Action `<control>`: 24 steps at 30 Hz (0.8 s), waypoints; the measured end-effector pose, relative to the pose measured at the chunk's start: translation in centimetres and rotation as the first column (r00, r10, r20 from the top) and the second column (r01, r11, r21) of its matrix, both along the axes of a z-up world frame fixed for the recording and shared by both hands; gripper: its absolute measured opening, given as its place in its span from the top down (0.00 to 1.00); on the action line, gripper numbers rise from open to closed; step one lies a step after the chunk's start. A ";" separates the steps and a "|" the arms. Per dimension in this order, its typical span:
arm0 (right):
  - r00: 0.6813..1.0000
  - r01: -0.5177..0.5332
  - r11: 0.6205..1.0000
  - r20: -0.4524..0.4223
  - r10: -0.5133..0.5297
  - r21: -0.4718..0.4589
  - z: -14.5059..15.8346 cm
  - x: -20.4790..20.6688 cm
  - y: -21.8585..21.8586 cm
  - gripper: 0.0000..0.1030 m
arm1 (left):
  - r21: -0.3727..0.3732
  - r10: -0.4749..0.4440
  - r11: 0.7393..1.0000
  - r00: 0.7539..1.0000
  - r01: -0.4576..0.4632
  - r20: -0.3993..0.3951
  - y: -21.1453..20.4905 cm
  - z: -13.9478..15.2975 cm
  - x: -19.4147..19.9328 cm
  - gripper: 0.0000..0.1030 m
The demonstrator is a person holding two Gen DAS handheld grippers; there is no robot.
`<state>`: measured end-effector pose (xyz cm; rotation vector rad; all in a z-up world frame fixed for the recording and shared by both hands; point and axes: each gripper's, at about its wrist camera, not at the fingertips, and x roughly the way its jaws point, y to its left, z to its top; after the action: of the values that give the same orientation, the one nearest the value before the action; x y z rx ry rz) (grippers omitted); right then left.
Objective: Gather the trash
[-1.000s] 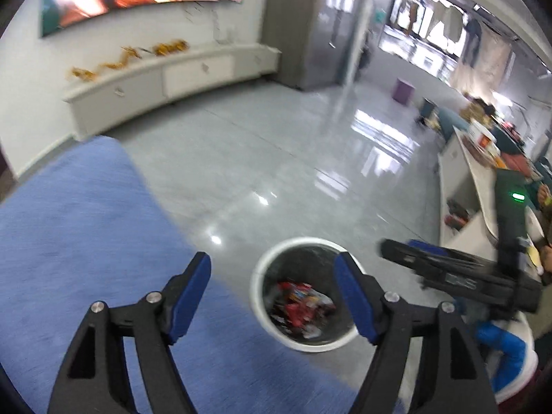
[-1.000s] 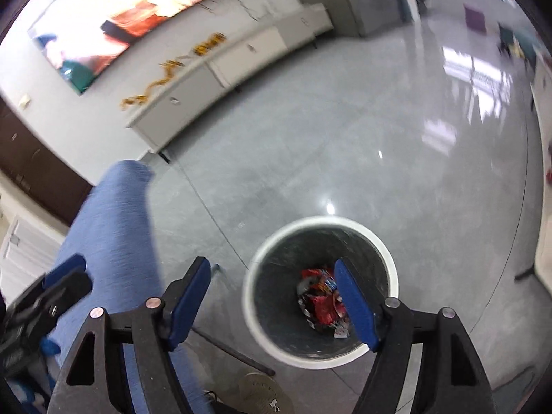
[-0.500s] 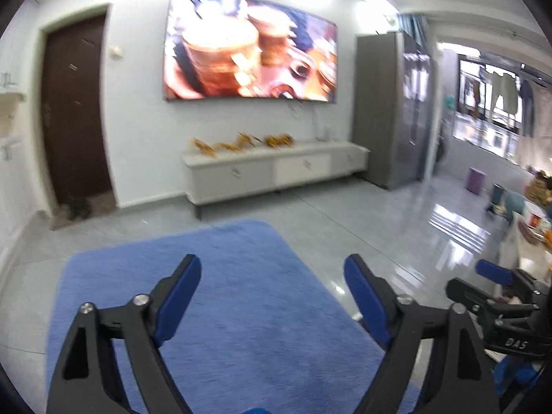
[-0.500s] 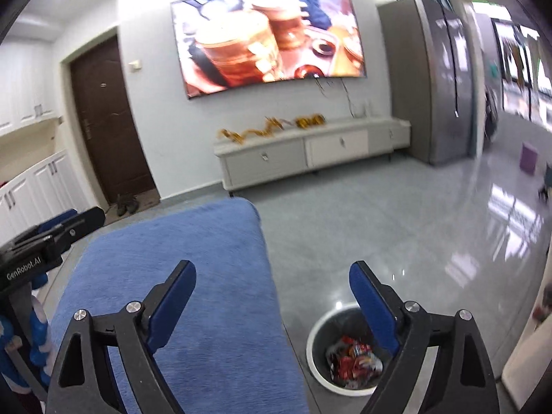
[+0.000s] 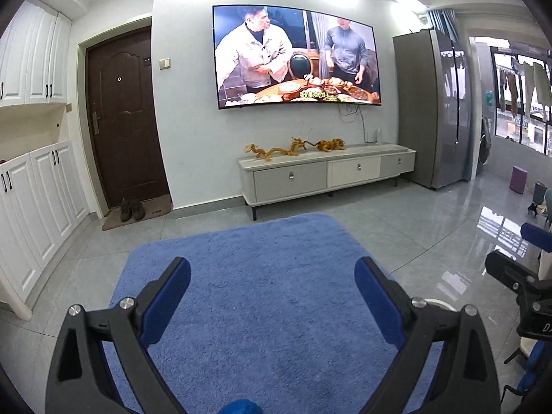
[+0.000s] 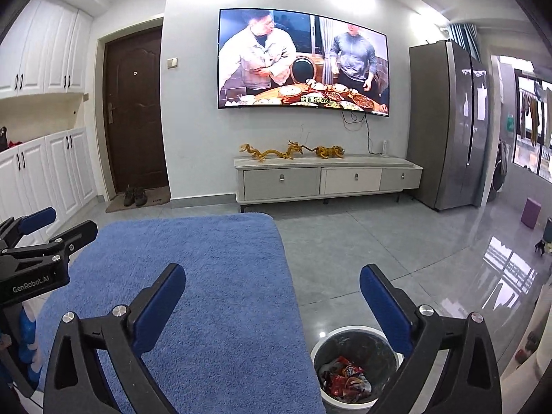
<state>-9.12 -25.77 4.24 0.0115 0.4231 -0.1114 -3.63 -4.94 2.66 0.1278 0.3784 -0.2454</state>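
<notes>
Basically the room dominates both views: tiled floor (image 6: 396, 241), wall TV (image 5: 296, 58), low TV cabinet (image 5: 327, 176), dark door (image 5: 124, 120), grey fridge (image 6: 445, 124).

Next down: blue rug (image 5: 272, 293), filling the foreground under both grippers. No wrappers or scraps visible anywhere on it, or on the floor I can see.

Trash bin (image 6: 355, 365): white rim, dark liner, standing on the floor just beside the rug's right edge, low in the right wrist view. Red and white snack wrappers (image 6: 345, 379) sit in the bottom of it. In the left wrist view only a sliver of white rim shows behind the right-hand finger.

Left gripper (image 5: 272, 296): jaws spread wide, nothing between the blue pads, raised over the rug and pointing at the TV wall. Right gripper (image 6: 272, 307): same, spread wide and empty, bin below its right finger.

Step, my read: collected trash is in the bin and both tools are free, so this is either the end of the job or a scan for leftovers.

Next move: sweep the views over rug edges and floor for missed pieces. If any turn up, go down with jaws spread, pinch the wrapper flat against the pile, carry it to the bin. Thin foil on shag could slip out of the pads.
</notes>
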 end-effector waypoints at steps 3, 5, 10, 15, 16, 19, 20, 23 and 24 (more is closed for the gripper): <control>1.000 0.003 1.000 -0.014 -0.003 -0.002 -0.5 0.4 0.0 0.00 | 0.008 0.006 1.000 1.000 -0.007 0.009 0.2 -0.2 0.1 0.00; 1.000 0.010 1.000 -0.021 -0.010 -0.008 -0.9 0.5 0.3 0.00 | 0.009 0.005 1.000 1.000 -0.005 0.012 0.5 -0.5 0.5 0.00; 0.998 0.037 0.999 -0.040 -0.038 -0.015 -1.8 1.4 -0.1 0.00 | 0.013 0.006 1.000 1.000 -0.006 -0.019 0.0 -1.7 2.1 0.00; 0.997 0.059 0.998 -0.053 -0.060 -0.021 -2.4 2.3 -0.4 0.00 | 0.014 0.003 1.000 1.000 -0.003 -0.029 -0.4 -2.4 3.4 0.00; 0.997 0.060 0.998 -0.057 -0.061 -0.020 -2.5 2.5 -0.5 0.00 | 0.021 0.007 1.000 1.000 -0.006 -0.026 -0.5 -2.5 3.6 0.00; 0.996 0.066 0.998 -0.066 -0.067 -0.017 -2.8 3.0 -0.9 0.00 | 0.027 0.002 1.000 0.999 -0.001 -0.040 -0.9 -3.0 4.1 0.00; 0.995 0.069 0.997 -0.069 -0.070 -0.017 -3.0 3.2 -1.0 0.00 | 0.026 0.002 1.000 0.999 0.000 -0.047 -1.1 -3.1 4.3 0.00; 0.995 0.072 0.997 -0.071 -0.073 -0.012 -3.2 3.6 -1.1 0.00 | 0.040 0.022 0.999 0.998 -0.019 -0.054 -1.5 -3.5 4.9 0.00; 0.994 0.074 0.997 -0.075 -0.075 -0.013 -3.3 3.7 -1.0 0.00 | 0.039 0.019 0.999 0.998 -0.016 -0.057 -1.5 -3.7 5.0 0.00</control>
<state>-5.42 -26.81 0.92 0.0135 0.4974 -0.1882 1.41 -6.46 -1.03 0.1557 0.4416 -0.2248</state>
